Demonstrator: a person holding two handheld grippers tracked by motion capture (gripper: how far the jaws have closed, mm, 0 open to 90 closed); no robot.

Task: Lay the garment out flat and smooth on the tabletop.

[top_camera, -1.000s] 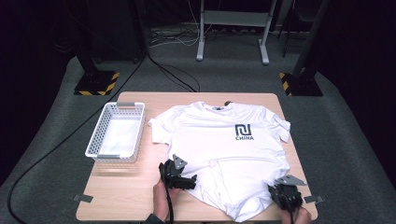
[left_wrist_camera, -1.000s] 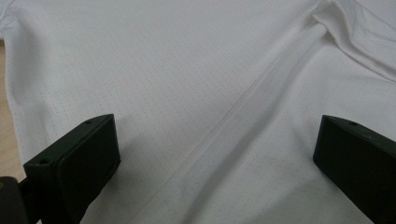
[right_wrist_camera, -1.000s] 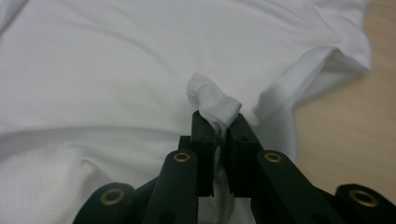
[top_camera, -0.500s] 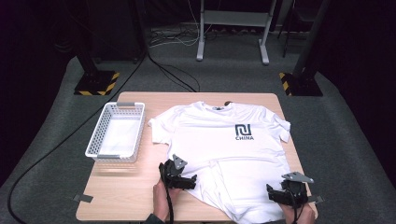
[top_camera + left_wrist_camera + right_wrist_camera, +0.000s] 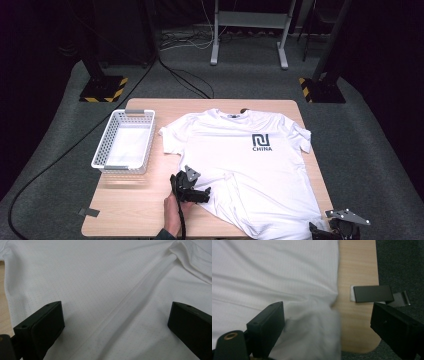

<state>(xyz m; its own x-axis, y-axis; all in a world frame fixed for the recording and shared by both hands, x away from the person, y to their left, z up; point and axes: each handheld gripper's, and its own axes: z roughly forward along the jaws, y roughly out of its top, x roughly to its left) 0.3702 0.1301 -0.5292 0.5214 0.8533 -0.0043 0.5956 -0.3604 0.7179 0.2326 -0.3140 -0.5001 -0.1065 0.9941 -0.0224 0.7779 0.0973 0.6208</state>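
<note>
Now right gripper (image 5: 327,322) opening, T-shirt (image 5: 274,277) released

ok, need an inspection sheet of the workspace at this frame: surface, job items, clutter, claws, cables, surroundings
Surface: wooden table, bare wood at its left and near edge.
Job's things: white T-shirt lying flat, print up, with a crease near its lower left hem; bottom right corner hangs at the table's edge.
Clutter: white basket left of the shirt, apart from it; grey tape tab at the near left corner.
Grippers: left claw open at the shirt's lower left hem; right claw open, jaws just opened, cloth between them unpinched.
Cables: black cable across the floor at the left.
Surroundings: grey carpet, metal stand behind.
</note>
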